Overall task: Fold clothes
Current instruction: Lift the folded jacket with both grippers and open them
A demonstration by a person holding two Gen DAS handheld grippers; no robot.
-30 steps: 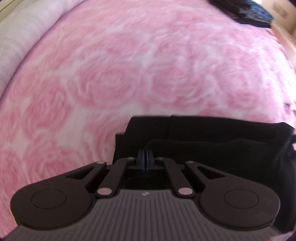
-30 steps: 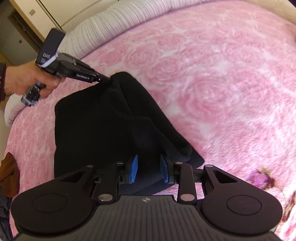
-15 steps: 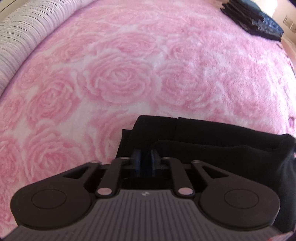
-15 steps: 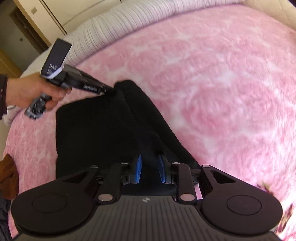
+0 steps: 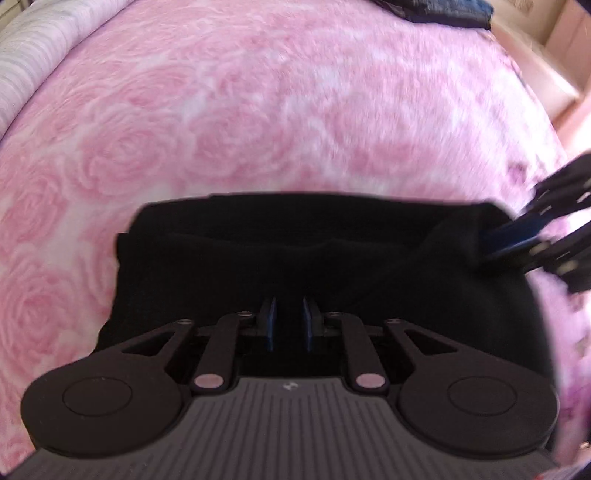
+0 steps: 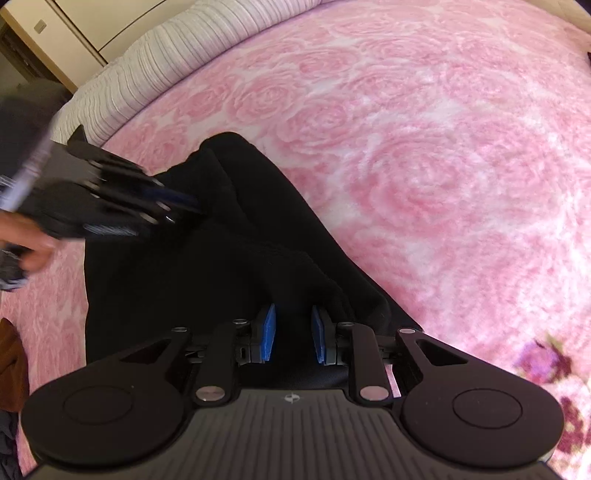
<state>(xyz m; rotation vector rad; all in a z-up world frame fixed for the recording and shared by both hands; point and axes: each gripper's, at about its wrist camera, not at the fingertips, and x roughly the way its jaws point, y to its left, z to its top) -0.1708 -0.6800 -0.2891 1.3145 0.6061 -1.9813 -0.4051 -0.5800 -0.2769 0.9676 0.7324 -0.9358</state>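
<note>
Item: one black garment (image 6: 207, 266), lying in layered folds on the pink rose-patterned bed cover (image 6: 424, 155), a thicker folded band along its far edge as my left camera sees it. Left tongs (image 5: 288, 323): a second ago pressed together on that far corner, half a second ago parting, now spread with a clear gap between the blue pads and nothing in it, drawn back over the middle of the cloth (that view is smeared by motion). Right tongs (image 6: 293, 338): spread throughout, now a little wider, poised low over the near end of the garment with cloth beneath them but none pinched. Meaning, as I judge it: the corner I carried has been let go and the fold has been laid; whether another fold is due or this piece is finished, the pictures do not settle. My left hand (image 6: 26, 240) shows at the edge of the right view, blurred, gripping the tool handle. Surface: a plush bed, soft and napped, likely to drag on cloth and hide small wrinkles. Room: striped pale bolster (image 6: 159, 70) along the far side of the bed; cream cabinet doors (image 6: 74, 26) behind it; a dark stack of cloth (image 5: 439, 13) at the bed's far end; a brown item (image 6: 13, 365) at the near left margin.
</note>
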